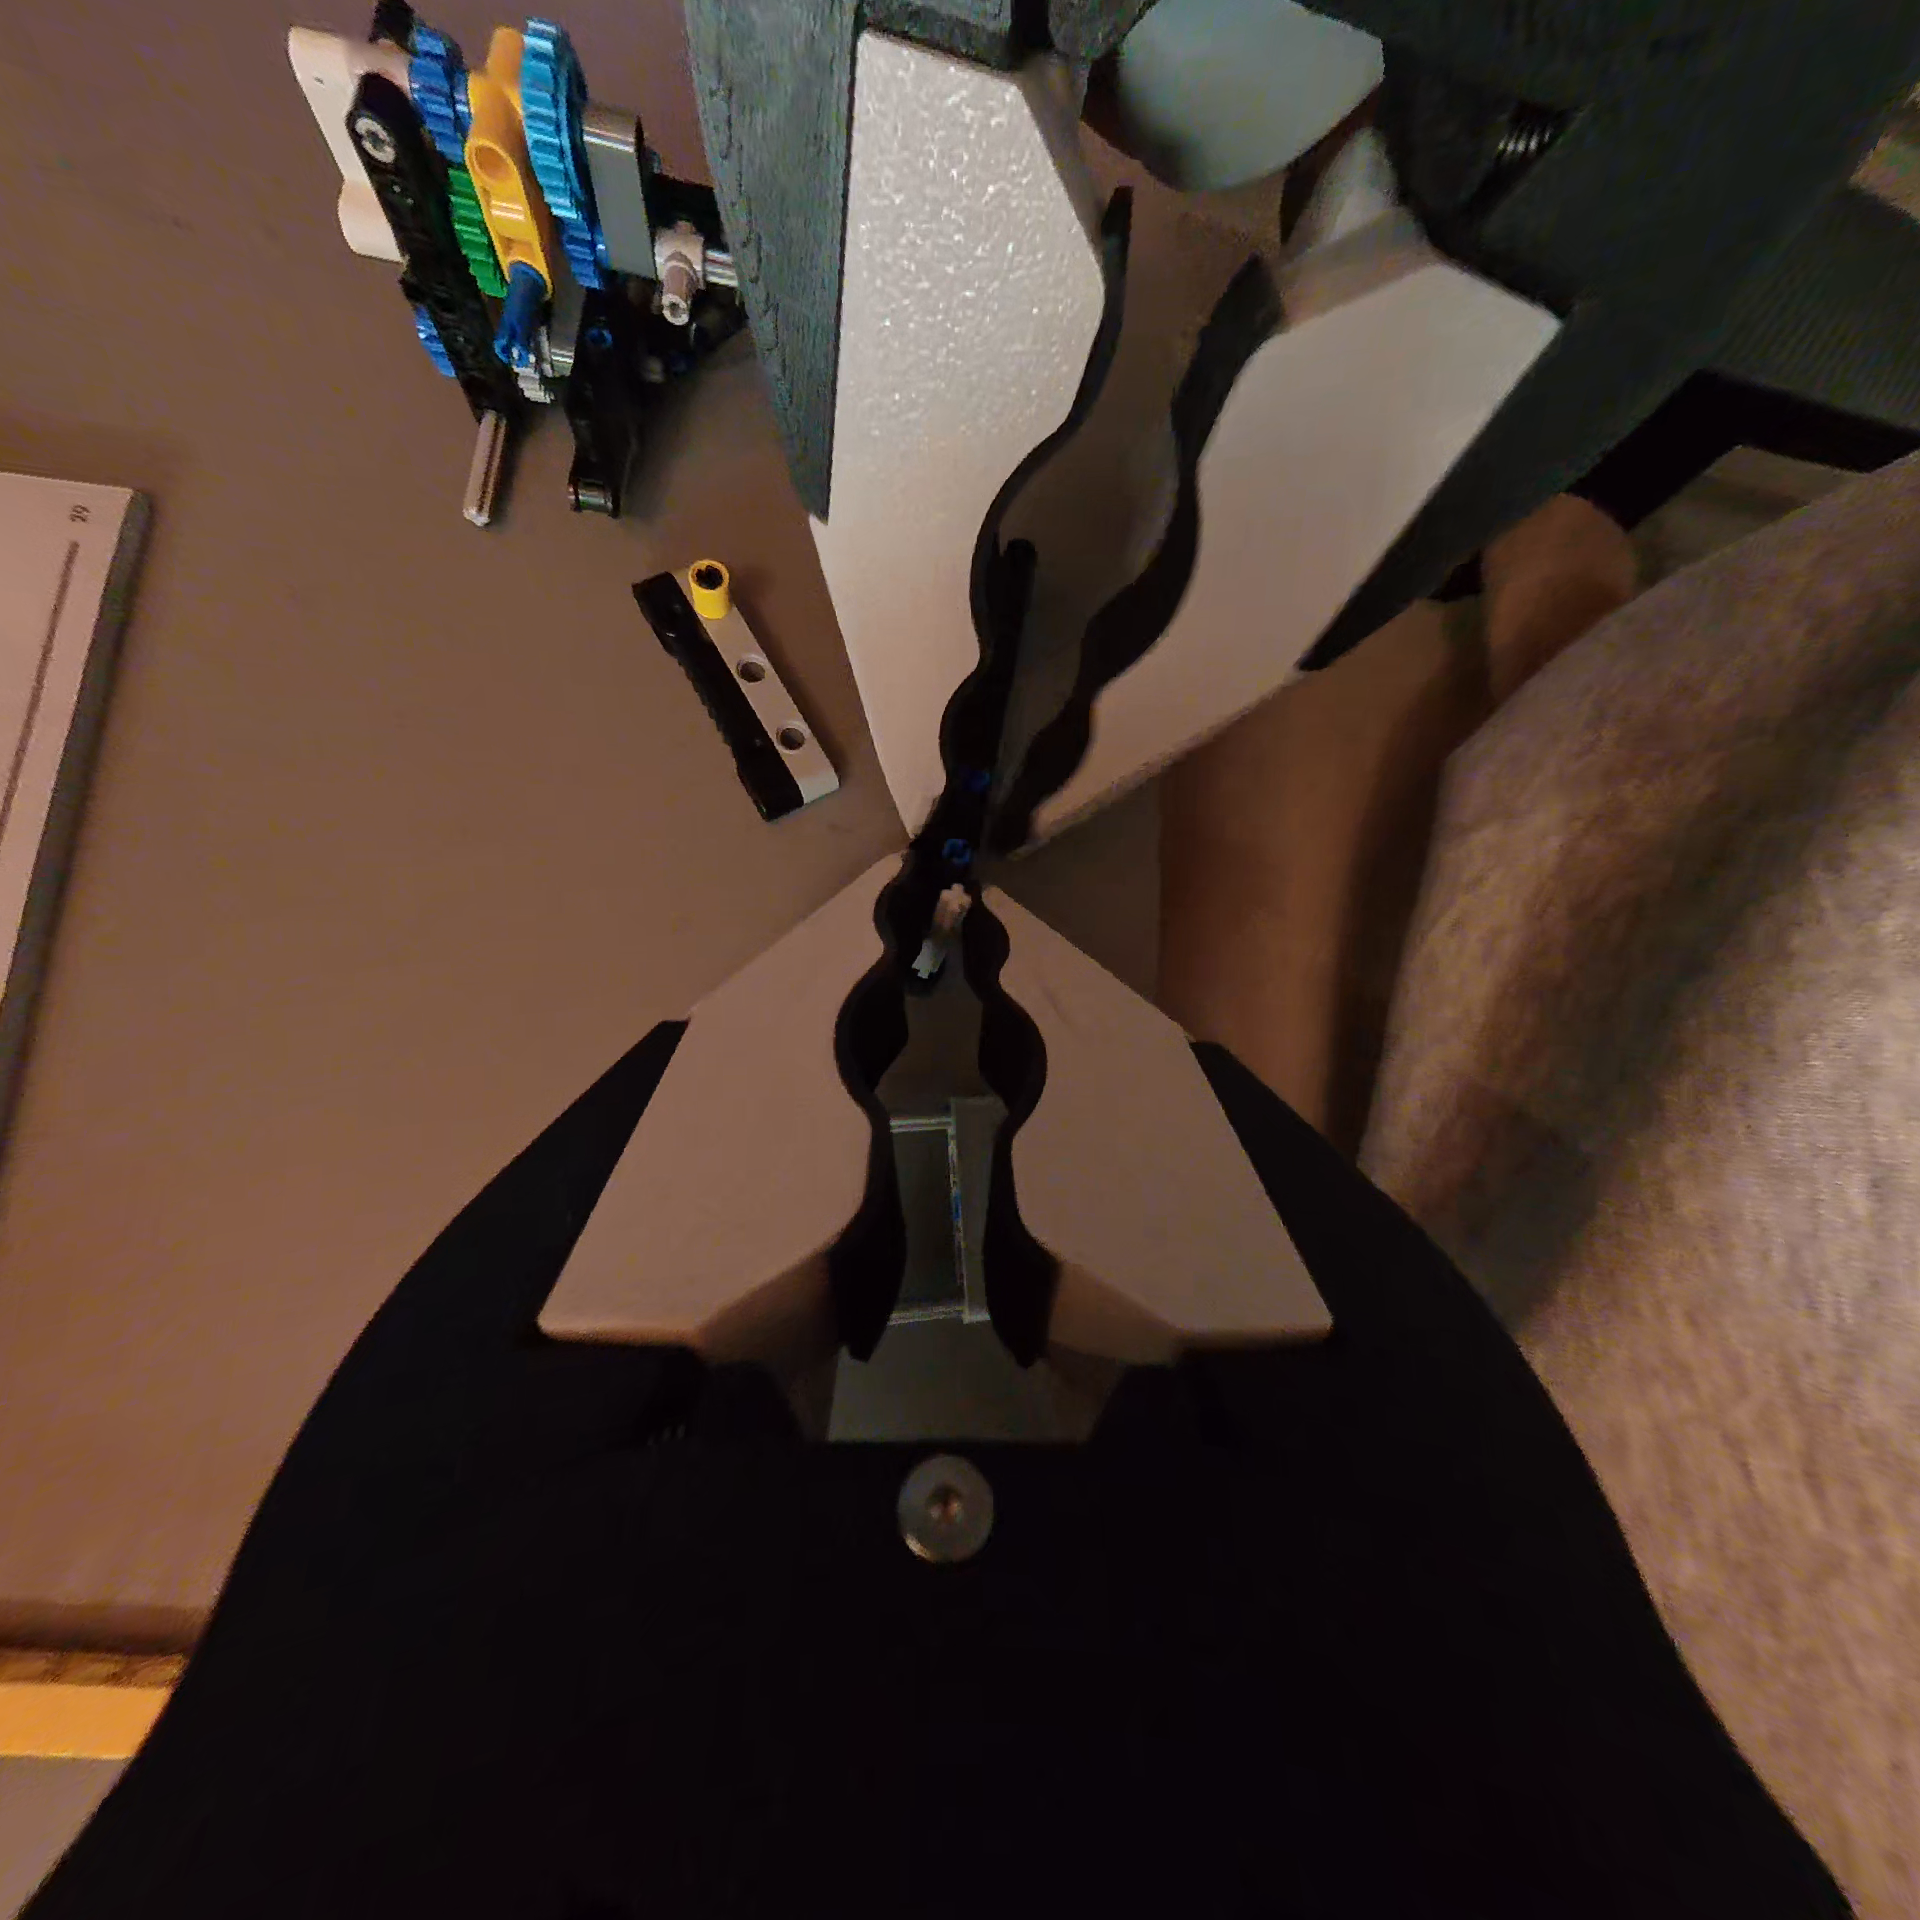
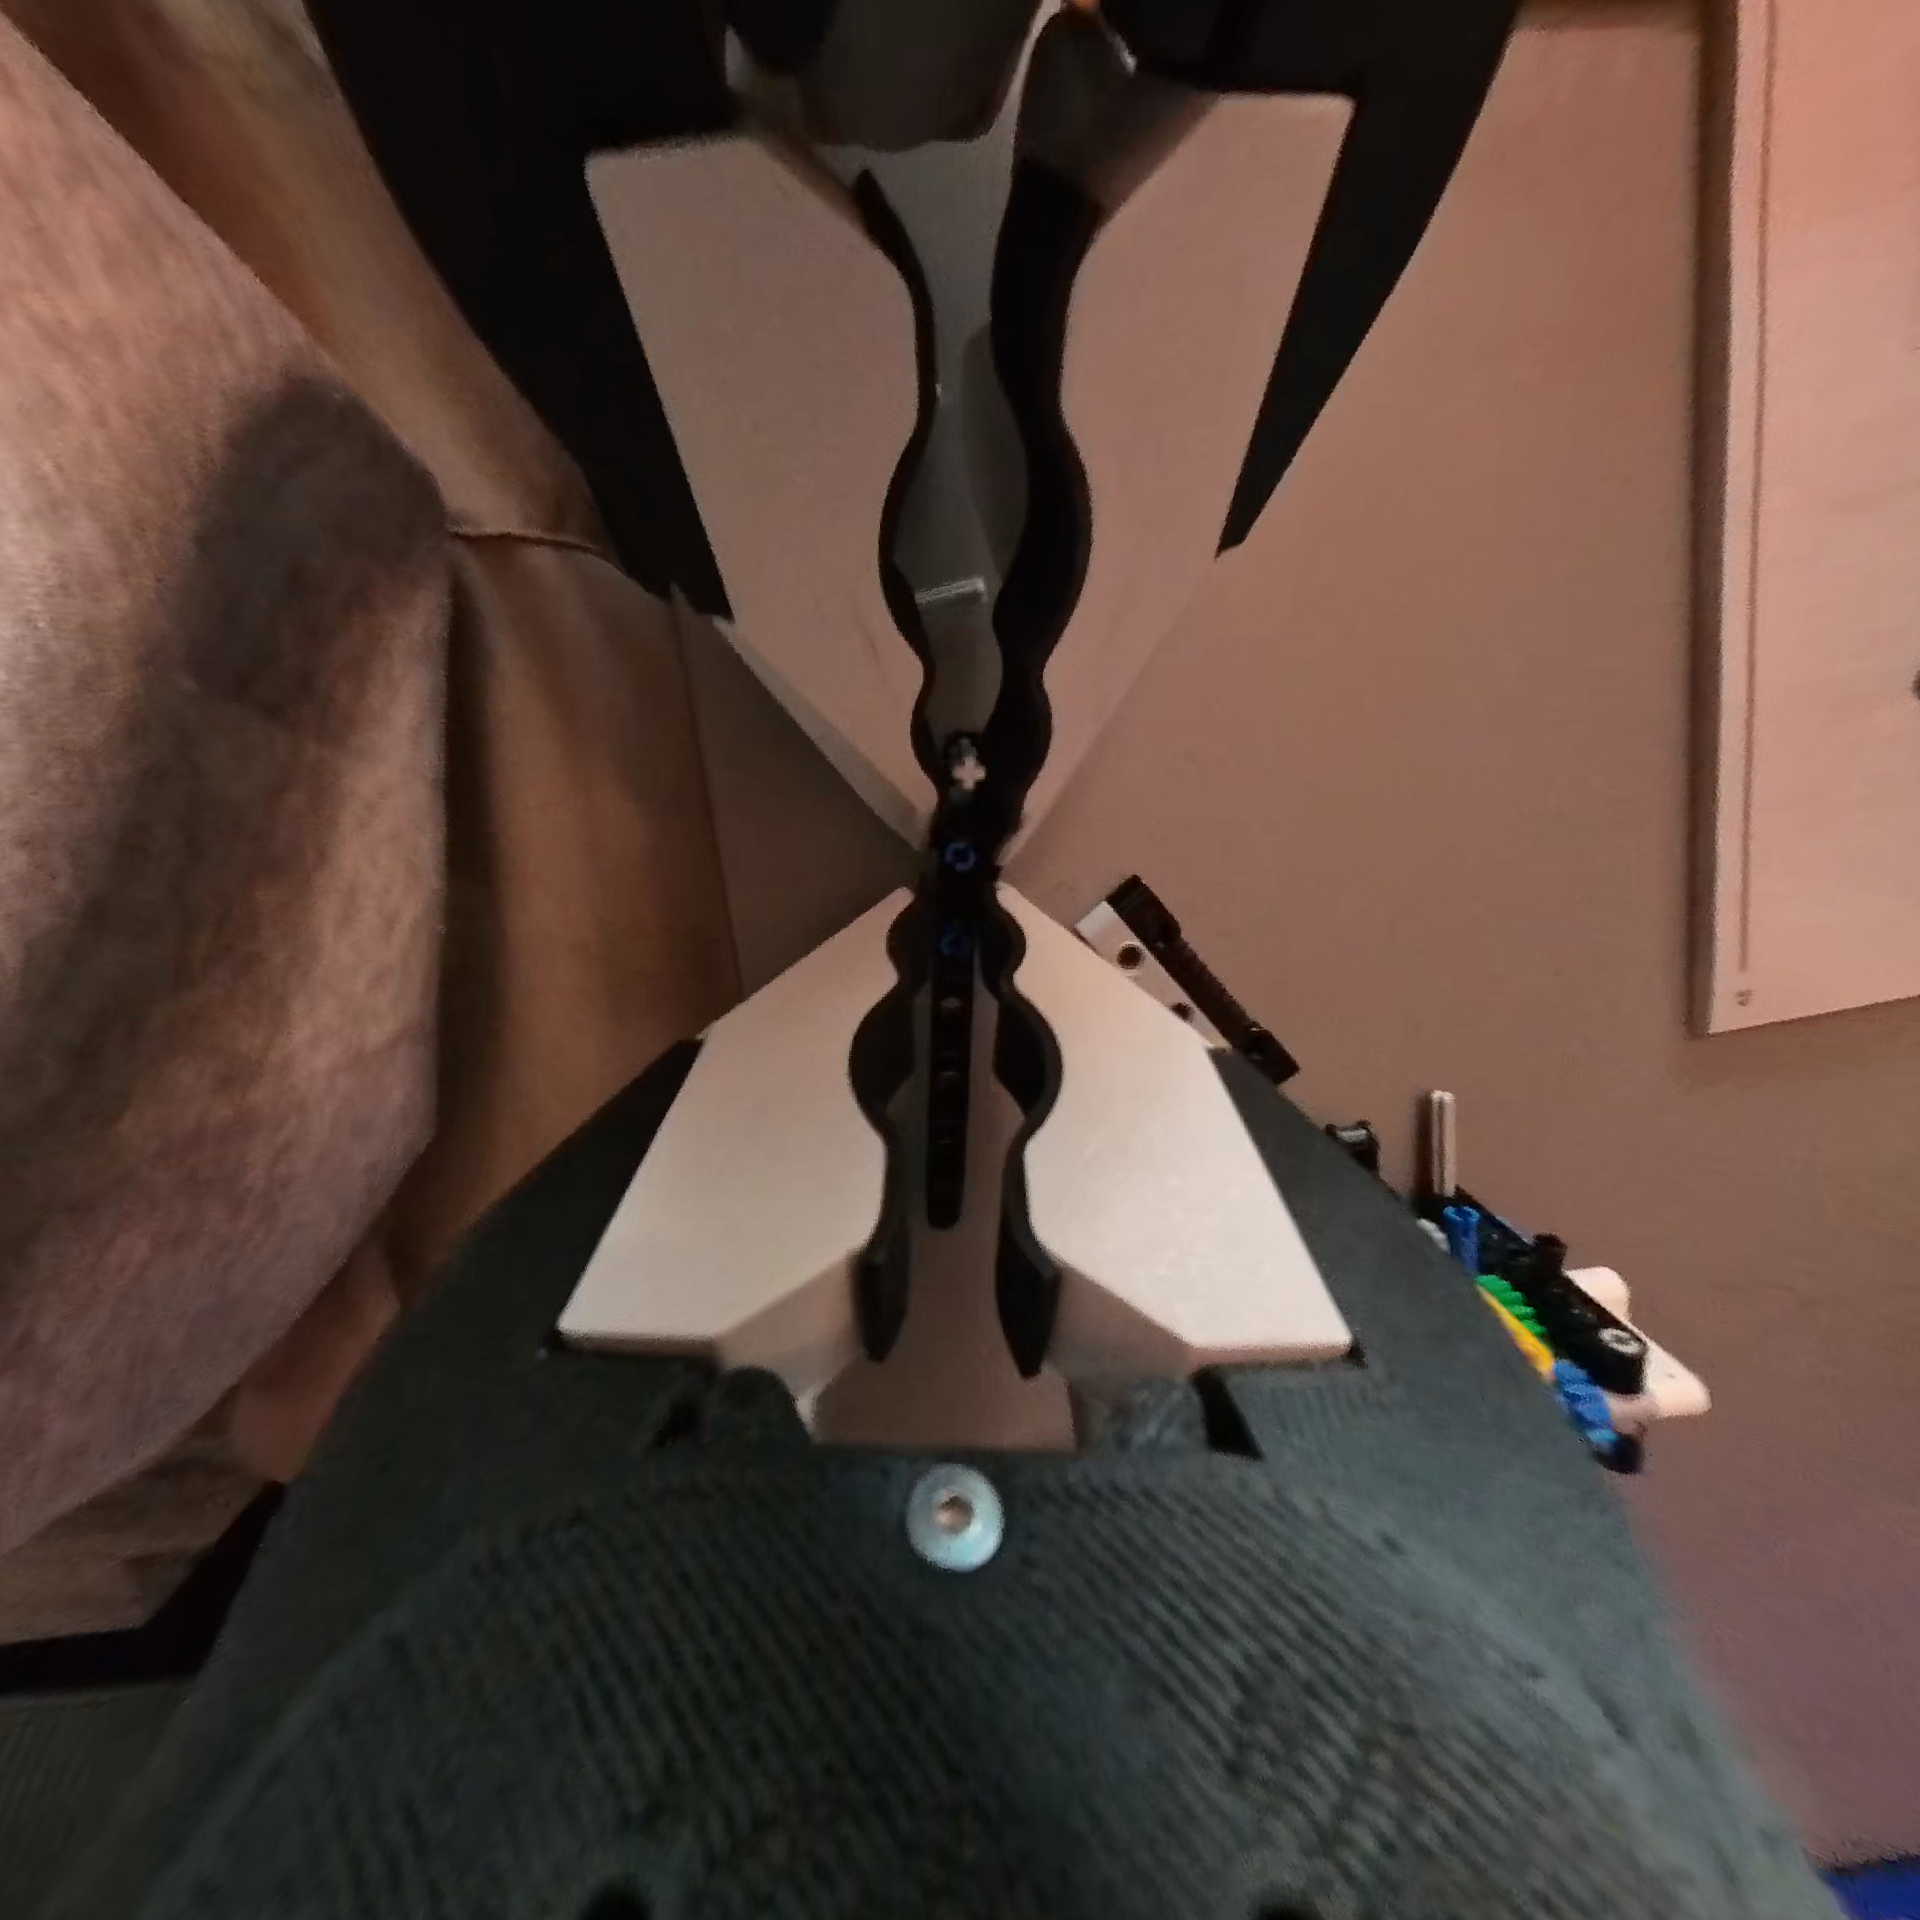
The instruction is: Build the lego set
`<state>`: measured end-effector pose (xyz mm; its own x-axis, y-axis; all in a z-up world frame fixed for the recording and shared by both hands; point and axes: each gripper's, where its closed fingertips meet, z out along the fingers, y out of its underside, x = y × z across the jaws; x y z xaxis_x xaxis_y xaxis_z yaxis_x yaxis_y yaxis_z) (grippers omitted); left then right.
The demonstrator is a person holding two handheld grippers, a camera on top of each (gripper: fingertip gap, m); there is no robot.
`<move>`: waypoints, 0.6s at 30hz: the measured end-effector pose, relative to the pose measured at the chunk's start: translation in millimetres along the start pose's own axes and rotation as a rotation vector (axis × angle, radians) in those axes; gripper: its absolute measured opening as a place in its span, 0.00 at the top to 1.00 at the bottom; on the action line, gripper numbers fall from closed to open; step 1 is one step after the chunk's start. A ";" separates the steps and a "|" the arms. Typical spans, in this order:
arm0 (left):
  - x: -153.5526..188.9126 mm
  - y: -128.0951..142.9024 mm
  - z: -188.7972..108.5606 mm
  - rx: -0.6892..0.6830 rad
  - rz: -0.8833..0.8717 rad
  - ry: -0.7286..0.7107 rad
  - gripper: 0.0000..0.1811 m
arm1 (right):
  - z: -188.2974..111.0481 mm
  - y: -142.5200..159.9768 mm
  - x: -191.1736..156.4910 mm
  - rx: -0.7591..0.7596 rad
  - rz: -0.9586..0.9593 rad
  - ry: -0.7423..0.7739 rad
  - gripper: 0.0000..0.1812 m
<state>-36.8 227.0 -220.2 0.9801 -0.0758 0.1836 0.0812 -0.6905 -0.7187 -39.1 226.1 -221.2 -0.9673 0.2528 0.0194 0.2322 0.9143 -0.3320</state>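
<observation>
Between both tools, mid-frame, a black beam [image 2: 943, 1091] with blue pins hangs above the counter [image 1: 312, 935]. Right tool [image 2: 951, 925] clamps it; left tool [image 1: 940, 914] pinches its tip. Judged: pin-fitting; next, press squarely. Main assembly [image 1: 499, 218] sits at eleven o'clock.

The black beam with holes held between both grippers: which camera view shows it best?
The right wrist view: the black beam shows its row of holes and blue pins. The left wrist view shows only its thin edge.

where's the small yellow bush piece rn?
Left wrist view, upper-middle: the yellow bush sits on the far end of the grey-and-black beam pair lying on the table, below the colourful gear assembly and left of the right gripper.
</observation>
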 end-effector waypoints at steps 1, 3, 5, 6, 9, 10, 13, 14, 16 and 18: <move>-0.7 -0.1 -0.4 0.002 -0.002 -0.007 0.98 | 0.6 -0.1 -4.4 0.011 0.009 -0.020 0.89; 0.1 0.2 -0.4 0.008 -0.013 -0.005 0.97 | -1.0 -1.7 -13.4 0.054 0.048 -0.058 0.79; -1.0 1.5 0.8 0.005 -0.019 -0.016 0.96 | -5.6 -0.7 -16.3 0.100 0.094 -0.056 0.76; -0.9 2.7 1.3 -0.002 -0.018 -0.018 0.95 | -8.0 1.1 -15.4 0.120 0.116 -0.038 0.74; 2.6 1.4 -0.1 0.004 -0.028 -0.001 0.84 | -13.9 6.7 -8.1 0.195 0.173 0.054 0.72; 2.3 0.9 -2.2 0.007 -0.036 -0.005 0.82 | -15.8 7.8 -6.3 0.222 0.195 0.081 0.71; 1.2 -3.4 -11.6 0.042 -0.068 -0.002 0.81 | -19.6 8.4 -1.7 0.301 0.245 0.146 0.70; 1.8 -5.9 -15.2 0.062 -0.084 0.006 0.80 | -18.9 8.8 0.5 0.320 0.252 0.169 0.70; 1.8 -9.5 -21.8 0.103 -0.109 0.006 0.80 | -12.7 9.6 3.1 0.347 0.257 0.194 0.74; -1.2 -9.9 -27.0 0.144 -0.135 -0.025 0.79 | -1.2 13.1 4.8 0.340 0.263 0.201 0.77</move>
<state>-43.7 214.5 -195.2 0.9626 0.0301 0.2694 0.2358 -0.5832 -0.7774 -40.6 239.7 -224.3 -0.8336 0.5486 0.0646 0.3876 0.6642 -0.6393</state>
